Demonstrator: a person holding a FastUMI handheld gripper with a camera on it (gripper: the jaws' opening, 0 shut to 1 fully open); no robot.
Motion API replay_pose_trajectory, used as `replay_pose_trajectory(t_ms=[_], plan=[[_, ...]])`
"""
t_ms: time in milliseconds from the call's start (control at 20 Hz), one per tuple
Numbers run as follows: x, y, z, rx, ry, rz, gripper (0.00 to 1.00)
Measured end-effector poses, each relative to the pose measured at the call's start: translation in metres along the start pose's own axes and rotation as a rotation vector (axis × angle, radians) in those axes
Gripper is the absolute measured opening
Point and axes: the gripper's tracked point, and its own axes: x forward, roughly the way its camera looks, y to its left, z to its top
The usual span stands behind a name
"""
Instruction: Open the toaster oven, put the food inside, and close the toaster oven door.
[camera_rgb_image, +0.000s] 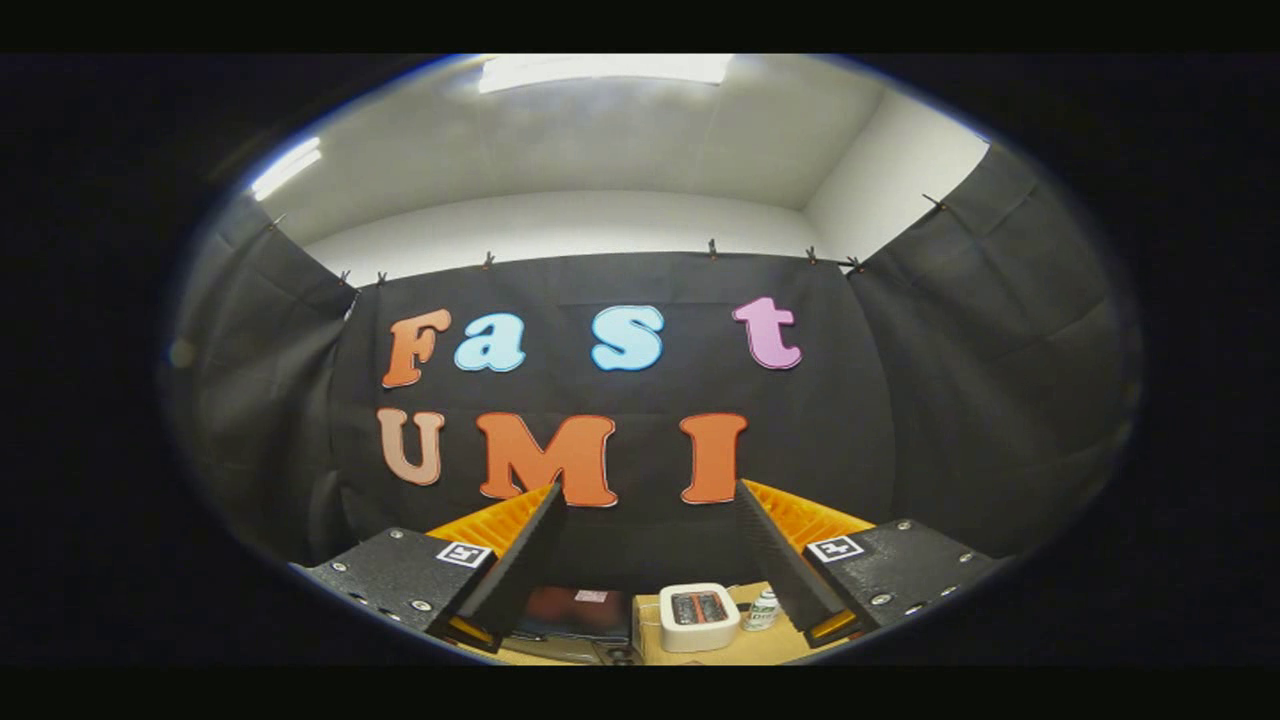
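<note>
1. Nearest the camera, the gripper (650, 500) has its two fingers spread well apart, with nothing between them; it holds nothing.
2. It is tilted upward and raised, so the fingers point at the booth's far wall and the ceiling, while the work surface sits low beneath them. I judge this a carrying or starting pose, not a reach.
3. Between and below the fingers, on a light wooden table (648, 640), stands a small white appliance (699, 616) with a dark panel on its top. It may be the toaster oven, but it is too small here to tell a door or a handle.
4. Just right of it, close to the right finger, stands a small bottle (763, 609) with a pale cap.
5. Left of the appliance lies a dark reddish object (575, 610) with a pale tag; what it is I cannot tell.
6. No food can be made out, so the task looks unstarted, and the fingers must first dip toward the table.
</note>
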Motion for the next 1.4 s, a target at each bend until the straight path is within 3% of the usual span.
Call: replay_pose_trajectory(t_ms=[700,1050,1400], plan=[[0.000,0.025,-0.040,-0.012,0.105,0.027,0.99],[0.008,0.077,-0.092,0.018,0.226,0.092,0.99],[0.013,0.134,-0.175,0.034,0.369,0.140,0.99]])
